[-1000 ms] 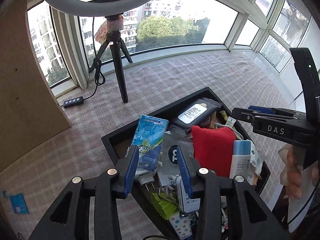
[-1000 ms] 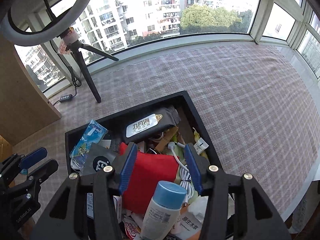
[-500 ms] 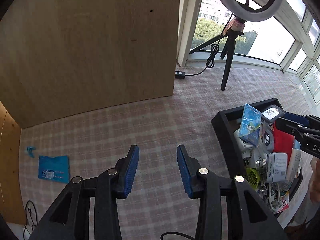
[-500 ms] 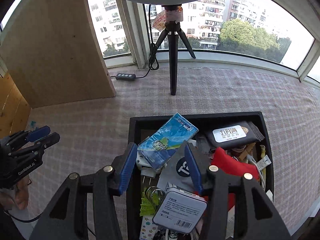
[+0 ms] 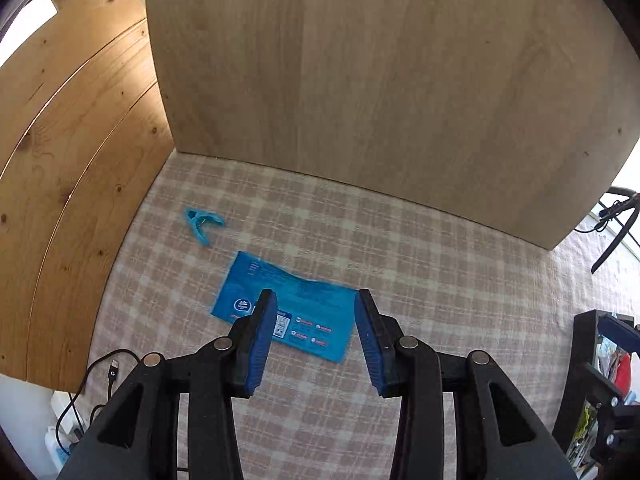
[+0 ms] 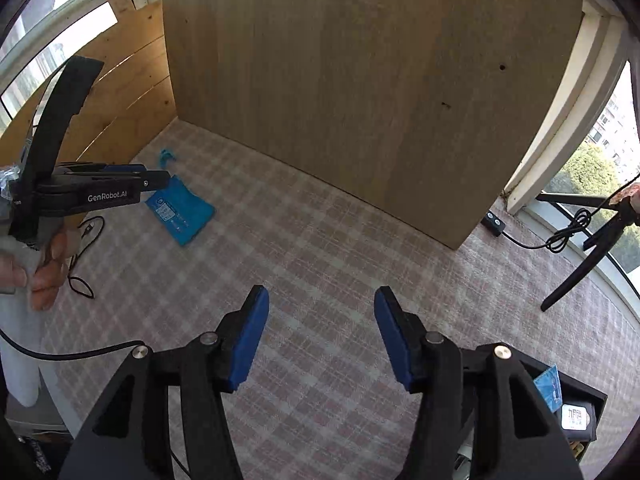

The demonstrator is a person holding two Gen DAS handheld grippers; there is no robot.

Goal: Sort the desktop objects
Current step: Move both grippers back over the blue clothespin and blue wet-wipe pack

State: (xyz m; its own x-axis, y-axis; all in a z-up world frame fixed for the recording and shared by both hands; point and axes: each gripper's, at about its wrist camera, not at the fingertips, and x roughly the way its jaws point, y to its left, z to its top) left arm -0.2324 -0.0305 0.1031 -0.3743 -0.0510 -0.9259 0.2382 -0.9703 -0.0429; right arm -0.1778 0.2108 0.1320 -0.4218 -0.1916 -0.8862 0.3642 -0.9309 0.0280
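Observation:
A flat blue packet [image 5: 292, 304] lies on the checked cloth, with a small blue clip [image 5: 202, 224] beyond it to the left. My left gripper [image 5: 316, 336] is open and empty, hovering just above the packet's near edge. The packet [image 6: 180, 210] and clip [image 6: 167, 156] also show in the right wrist view at the far left, under the left gripper [image 6: 156, 178]. My right gripper [image 6: 320, 332] is open and empty over bare cloth. The black bin [image 6: 576, 412] of mixed objects sits at the lower right.
A tall wooden board [image 5: 380, 80] stands upright behind the cloth, and a plank wall [image 5: 72, 160] closes the left side. A black cable [image 5: 100, 376] lies at the near left. A tripod leg [image 6: 580, 272] and switch box [image 6: 494, 224] stand at the right by the window.
Both grippers have swung left, away from the black bin. The left one has come up close over the blue packet. Both stay open and empty.

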